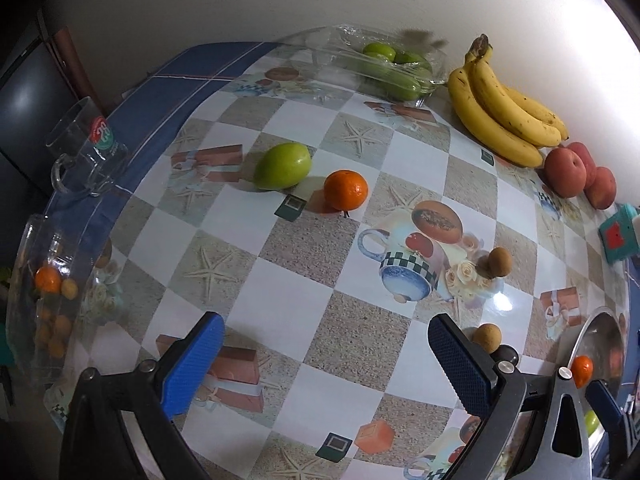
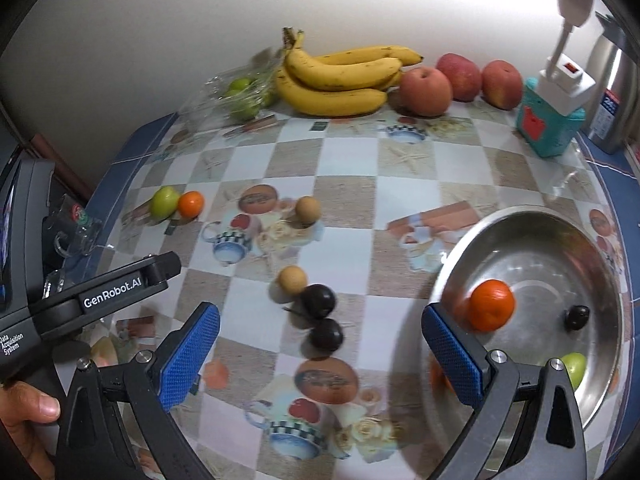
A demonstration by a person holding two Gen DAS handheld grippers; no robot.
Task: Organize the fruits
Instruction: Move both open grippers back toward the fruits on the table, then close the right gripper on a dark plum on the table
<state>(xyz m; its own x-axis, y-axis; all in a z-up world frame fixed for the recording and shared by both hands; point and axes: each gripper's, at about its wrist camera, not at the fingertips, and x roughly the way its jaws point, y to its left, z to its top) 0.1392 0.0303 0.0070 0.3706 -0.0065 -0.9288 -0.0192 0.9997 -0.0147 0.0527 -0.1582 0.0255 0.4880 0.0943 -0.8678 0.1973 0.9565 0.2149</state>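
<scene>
Several loose fruits are still lying on the table (image 2: 352, 152): a green fruit (image 1: 282, 165) and an orange (image 1: 345, 189) touching near the left edge, two tan balls (image 2: 293, 279) and two dark plums (image 2: 318, 300) in the middle. Sorting looks partly done, with an orange, a plum and a green fruit sitting in the steel bowl (image 2: 532, 216) by the right edge. Bananas (image 2: 340, 76) and apples (image 2: 426, 90) are lining the back edge. Both the left gripper (image 1: 326, 364) and right gripper (image 2: 320, 356) are hovering with jaws apart, gripping nothing.

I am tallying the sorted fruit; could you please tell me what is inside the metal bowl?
The metal bowl holds an orange, a small dark fruit and a green fruit. The right hand-held gripper hides its near side.
</scene>
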